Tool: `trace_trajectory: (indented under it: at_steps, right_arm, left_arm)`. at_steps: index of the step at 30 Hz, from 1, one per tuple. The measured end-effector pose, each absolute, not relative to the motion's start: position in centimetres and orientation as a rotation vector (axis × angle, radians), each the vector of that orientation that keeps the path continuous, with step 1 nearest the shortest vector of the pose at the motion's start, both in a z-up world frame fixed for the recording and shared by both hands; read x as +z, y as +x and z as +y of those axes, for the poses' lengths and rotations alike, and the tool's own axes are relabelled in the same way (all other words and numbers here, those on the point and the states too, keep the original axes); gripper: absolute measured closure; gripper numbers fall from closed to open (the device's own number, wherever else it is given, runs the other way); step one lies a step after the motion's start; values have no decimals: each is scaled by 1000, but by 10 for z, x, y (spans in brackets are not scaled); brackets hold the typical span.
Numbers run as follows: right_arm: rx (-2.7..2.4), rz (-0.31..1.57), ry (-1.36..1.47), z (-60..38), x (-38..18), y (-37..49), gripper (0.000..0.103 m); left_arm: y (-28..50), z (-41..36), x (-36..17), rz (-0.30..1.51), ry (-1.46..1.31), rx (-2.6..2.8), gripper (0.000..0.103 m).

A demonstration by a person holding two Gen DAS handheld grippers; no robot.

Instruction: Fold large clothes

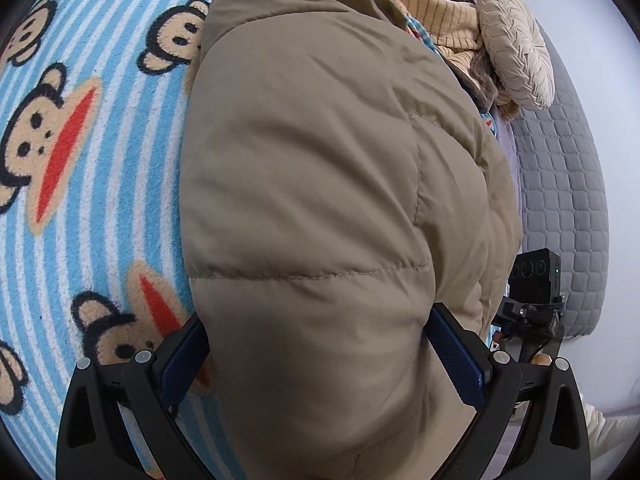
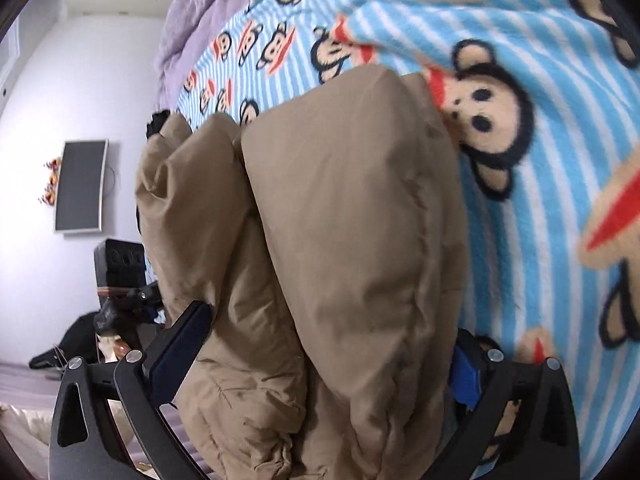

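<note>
Both grippers, left gripper [image 1: 320, 364] and right gripper [image 2: 324, 354], clench the puffy, quilted tan jacket [image 1: 320, 168] at frame centre over a fleecy blue-striped monkey-print blanket [image 1: 100, 128].

Home bedroom: monkey-print blanket [image 2: 520, 240] on bed, pillow [image 1: 516, 48], wall-mounted screen [image 2: 80, 186].

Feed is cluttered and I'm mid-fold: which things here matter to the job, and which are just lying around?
In the job: tan puffer jacket, left gripper, right gripper, both clamped on it.

Lying about: monkey blanket underneath, striped clothes pile, pleated cushion, wall screen.
</note>
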State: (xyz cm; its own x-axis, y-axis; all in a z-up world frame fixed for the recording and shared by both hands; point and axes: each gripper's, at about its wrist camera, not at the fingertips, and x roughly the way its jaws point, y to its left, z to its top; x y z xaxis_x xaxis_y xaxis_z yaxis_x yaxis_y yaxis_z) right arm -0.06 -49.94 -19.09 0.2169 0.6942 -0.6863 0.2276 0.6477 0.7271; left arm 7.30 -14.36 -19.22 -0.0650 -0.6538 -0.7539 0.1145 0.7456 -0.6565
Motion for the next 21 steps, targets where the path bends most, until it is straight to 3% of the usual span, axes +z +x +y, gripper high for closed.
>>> trace_trajectory:
  at_steps: [10,12,17,21]
  right_arm:
    - [326,1447,905,-487,-220,20,0]
    - [309,1453,912,-487,-220,19,2]
    - [337,1417,933,-488,-202,11,41]
    - [382,1384,906,-485,-183,10,55]
  left_arm:
    - [79,-173,-201,1521,-447,-622,0]
    - [75,-181,-188,1484,-380,-604,7]
    - [69,-192,-162,1406,-312,-581,23]
    - [62,-193,-143,1368,-315,-590,29]
